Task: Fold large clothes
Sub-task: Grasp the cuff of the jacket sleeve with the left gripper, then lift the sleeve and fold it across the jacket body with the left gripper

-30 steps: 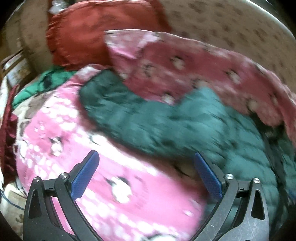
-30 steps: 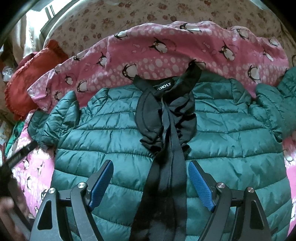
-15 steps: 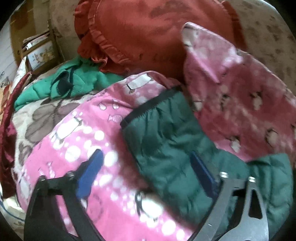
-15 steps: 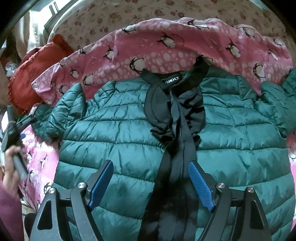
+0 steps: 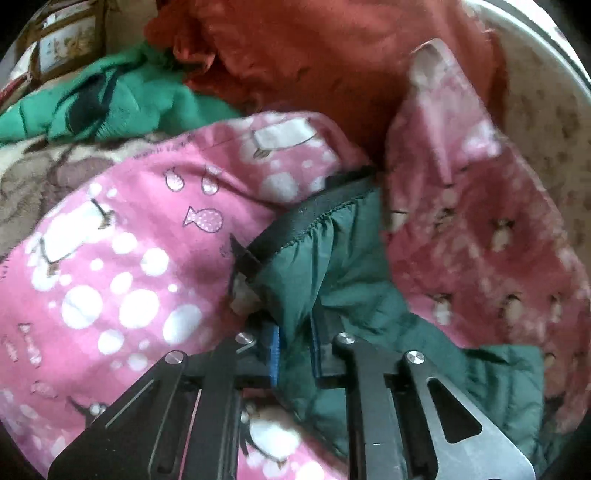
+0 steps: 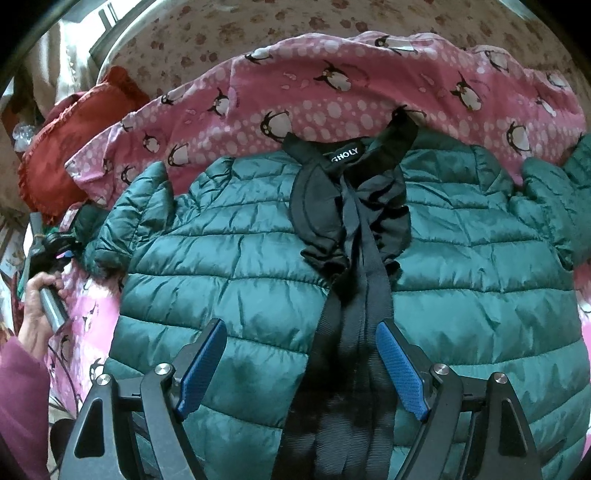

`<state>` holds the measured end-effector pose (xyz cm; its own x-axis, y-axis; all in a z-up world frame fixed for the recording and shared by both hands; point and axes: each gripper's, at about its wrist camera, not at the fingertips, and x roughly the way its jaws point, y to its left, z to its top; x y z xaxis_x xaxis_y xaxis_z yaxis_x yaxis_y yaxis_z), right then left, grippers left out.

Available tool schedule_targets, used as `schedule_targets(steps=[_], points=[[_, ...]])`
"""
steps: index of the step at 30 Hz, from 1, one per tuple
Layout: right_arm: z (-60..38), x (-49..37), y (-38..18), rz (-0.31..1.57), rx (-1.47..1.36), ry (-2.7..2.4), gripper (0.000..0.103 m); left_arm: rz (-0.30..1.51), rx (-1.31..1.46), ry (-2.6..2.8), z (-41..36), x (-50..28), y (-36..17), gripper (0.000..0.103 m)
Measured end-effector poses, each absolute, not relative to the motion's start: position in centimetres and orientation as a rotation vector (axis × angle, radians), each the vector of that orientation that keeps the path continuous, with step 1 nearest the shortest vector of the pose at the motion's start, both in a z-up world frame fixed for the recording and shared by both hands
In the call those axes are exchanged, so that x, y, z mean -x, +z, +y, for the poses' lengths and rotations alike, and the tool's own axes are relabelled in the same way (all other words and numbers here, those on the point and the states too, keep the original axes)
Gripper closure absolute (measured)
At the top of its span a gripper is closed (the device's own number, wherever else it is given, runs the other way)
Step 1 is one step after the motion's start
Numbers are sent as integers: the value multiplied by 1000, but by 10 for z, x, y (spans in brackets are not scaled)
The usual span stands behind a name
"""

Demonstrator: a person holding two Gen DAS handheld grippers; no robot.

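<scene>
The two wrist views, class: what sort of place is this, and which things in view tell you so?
Probably a bedroom at home, on a bed. A pink penguin-print blanket is spread under the green puffer jacket, a frilled red cushion lies beside it, and floral patterned bedding lies behind.

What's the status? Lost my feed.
Left claw shut on dark green quilted puffer jacket sleeve. Right claw open above its black zipper placket. Nothing in the way.
</scene>
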<state>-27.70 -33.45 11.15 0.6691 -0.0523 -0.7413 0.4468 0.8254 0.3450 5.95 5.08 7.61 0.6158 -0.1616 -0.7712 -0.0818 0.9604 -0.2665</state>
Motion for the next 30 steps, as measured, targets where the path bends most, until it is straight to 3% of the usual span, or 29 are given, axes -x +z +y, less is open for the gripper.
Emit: schedule_targets(steps=[8,18,30], points=[[-337,285,118,775,-547,-294,22,833,248,-217,29,3,128,93],[-344,308,127,736,-553,-317,22,796,167,-385,-58,59,179,93],[-365,336,128,722,-574,-362,22,799,97,-589,-152,122,205,93]])
